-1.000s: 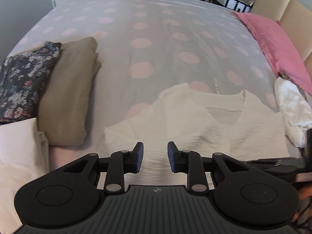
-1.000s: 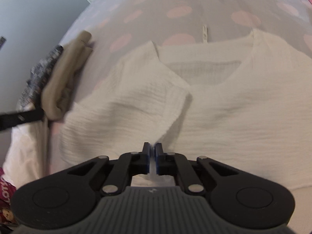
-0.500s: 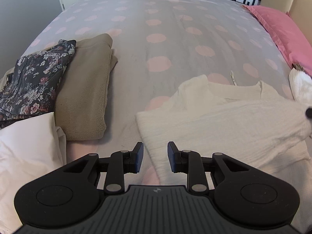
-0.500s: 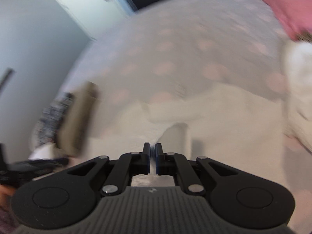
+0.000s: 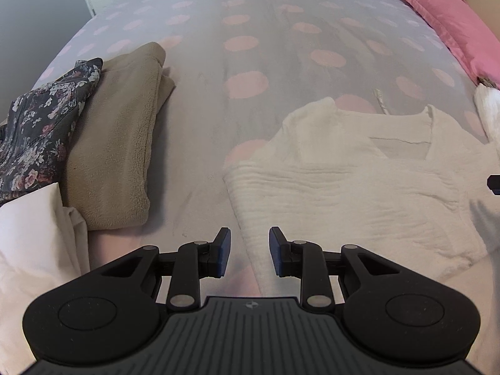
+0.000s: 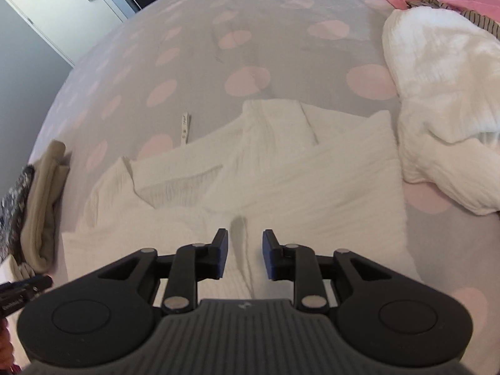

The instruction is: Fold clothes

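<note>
Handling the white top [image 6: 312, 187] on the bedspread [image 5: 250, 47]: light, limp crinkle cotton (it slumps). My right gripper [image 6: 243, 256] has just opened, nothing clamped; left gripper [image 5: 250, 251] is apart, empty — I pinch hem corners.

Cream top [image 5: 359, 187] on grey bedspread [image 5: 250, 62] w/ pink dots; tan fleece [image 5: 122, 143], dark floral jeans [image 5: 40, 125], pink pillow [image 5: 453, 28], my black fingers [image 5: 223, 251].

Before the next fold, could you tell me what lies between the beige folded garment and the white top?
Only bare spotted bedspread separates the beige folded garment from the white top, clearest in the left wrist view.
</note>
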A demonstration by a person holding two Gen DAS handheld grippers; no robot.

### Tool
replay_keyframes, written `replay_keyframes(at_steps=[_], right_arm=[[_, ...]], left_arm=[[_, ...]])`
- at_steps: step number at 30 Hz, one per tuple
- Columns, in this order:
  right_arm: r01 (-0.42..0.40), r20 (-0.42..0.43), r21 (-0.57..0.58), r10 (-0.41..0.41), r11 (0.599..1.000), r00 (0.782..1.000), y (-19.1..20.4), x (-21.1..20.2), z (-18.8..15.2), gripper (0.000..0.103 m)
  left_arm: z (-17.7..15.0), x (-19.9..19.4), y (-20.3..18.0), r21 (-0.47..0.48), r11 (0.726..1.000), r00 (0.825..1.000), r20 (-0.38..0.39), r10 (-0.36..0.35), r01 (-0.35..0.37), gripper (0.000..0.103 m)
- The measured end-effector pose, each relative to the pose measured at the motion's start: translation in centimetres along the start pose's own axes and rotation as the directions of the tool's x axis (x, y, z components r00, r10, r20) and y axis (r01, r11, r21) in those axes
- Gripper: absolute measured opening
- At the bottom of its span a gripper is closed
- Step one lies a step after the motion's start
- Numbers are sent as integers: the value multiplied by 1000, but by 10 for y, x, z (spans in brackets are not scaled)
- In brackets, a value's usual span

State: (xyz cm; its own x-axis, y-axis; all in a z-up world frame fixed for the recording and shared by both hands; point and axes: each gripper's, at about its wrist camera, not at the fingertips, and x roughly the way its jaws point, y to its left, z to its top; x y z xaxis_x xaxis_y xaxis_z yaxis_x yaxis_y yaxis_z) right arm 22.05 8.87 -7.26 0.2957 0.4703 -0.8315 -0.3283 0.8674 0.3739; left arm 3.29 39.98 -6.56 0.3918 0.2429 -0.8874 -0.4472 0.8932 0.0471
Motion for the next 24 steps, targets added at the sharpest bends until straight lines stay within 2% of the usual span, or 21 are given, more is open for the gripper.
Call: replay_keyframes(at_steps=[3,5,9,10,12,13,14,19,23,24], right_arm=[[-18,5,2,18,1000,1000,4,15,3,33],[-25,-3,7,25,1000,1000,6,26,3,33],[-6,-11,-27,5,1000,1000,12,41,-1,32],[1,-2,-39,-1,999,1000,14,41,-1,30],[2,23,-67,0,998,1000,20,39,1,4],[-3,43,-80,7,997,999,23,35,2,3],[-8,63,-94,14,996,998,26,32,3,2],[10,154,-111,8,994,988,36,18,13,2],[86,122,-103,-73,991,990,33,30,13,9],[99,110,-93,-88,991,990,31,33,13,15]], left_arm=[[6,16,6,-53,999,1000,1,2,-2,27],[7,27,9,-86,996,1000,-8,-8,7,28],[6,47,9,-103,995,999,-30,14,-17,28],[6,51,9,-104,994,999,-31,28,-31,28],[6,53,10,-123,992,1000,-20,4,-6,19],[6,54,10,-132,991,1000,-14,-10,8,9],[7,52,10,-137,991,1000,2,-11,11,5],[13,35,9,-158,987,997,79,6,7,1],[13,38,3,-129,991,998,56,33,-25,1],[12,39,2,-123,992,998,52,42,-35,2]])
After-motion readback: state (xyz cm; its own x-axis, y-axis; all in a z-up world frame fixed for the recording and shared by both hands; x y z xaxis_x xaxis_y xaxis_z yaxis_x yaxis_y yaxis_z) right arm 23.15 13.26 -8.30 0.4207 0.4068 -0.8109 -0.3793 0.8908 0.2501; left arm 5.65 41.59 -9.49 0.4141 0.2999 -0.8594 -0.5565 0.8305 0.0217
